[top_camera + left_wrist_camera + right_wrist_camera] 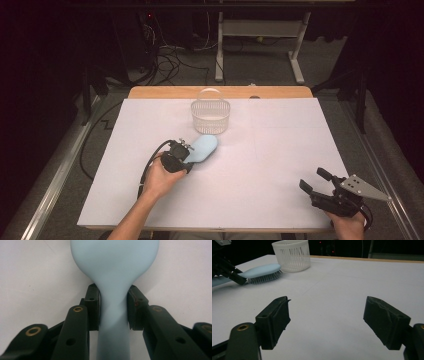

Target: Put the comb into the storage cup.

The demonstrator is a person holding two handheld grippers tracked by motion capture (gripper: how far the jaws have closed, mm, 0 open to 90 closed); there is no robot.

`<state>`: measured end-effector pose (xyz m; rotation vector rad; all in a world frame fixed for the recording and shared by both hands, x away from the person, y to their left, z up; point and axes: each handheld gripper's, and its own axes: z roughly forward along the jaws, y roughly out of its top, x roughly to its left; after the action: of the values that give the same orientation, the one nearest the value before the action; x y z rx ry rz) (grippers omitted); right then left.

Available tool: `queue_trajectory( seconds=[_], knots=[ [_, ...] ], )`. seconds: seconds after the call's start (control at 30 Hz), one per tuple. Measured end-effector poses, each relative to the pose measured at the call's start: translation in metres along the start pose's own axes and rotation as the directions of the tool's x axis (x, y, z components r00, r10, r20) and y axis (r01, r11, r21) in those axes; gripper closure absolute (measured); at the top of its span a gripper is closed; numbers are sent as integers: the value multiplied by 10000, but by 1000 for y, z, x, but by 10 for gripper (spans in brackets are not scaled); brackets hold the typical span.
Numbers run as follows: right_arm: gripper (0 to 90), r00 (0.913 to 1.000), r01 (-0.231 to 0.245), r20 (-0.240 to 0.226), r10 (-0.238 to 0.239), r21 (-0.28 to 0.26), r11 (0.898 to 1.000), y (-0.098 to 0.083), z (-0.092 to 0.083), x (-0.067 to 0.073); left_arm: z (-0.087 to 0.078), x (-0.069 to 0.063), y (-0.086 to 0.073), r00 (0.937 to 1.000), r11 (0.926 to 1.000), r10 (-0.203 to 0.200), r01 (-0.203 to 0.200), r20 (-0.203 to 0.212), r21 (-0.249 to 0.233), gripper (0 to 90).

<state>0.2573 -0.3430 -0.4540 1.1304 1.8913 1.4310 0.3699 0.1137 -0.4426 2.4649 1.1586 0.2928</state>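
While clamped on hairbrush (113, 302), left hand-held gripper (176, 156), white basket (210, 116) just beyond

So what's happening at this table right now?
A person holds a two-jaw gripper in each hand. The left gripper has its pads pressed on the neck of a light blue hairbrush, which lies bristles down on the white table, just in front of a white plastic basket. The right gripper waits open near the table's right corner, holding nothing.
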Motion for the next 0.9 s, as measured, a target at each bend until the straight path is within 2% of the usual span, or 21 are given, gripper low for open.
queue_trajectory(
  seconds=[0.43,0.9],
  knots=[
    [215,10000,-23,7,23,-26,10000,0,0,0,-3,0,-2,9999,9998,-27,29,121,-188,685],
    [215,10000,-29,40,29,-90,10000,0,-1,0,-15,0,-6,9994,9967,-100,126,320,-800,686]
  ],
)
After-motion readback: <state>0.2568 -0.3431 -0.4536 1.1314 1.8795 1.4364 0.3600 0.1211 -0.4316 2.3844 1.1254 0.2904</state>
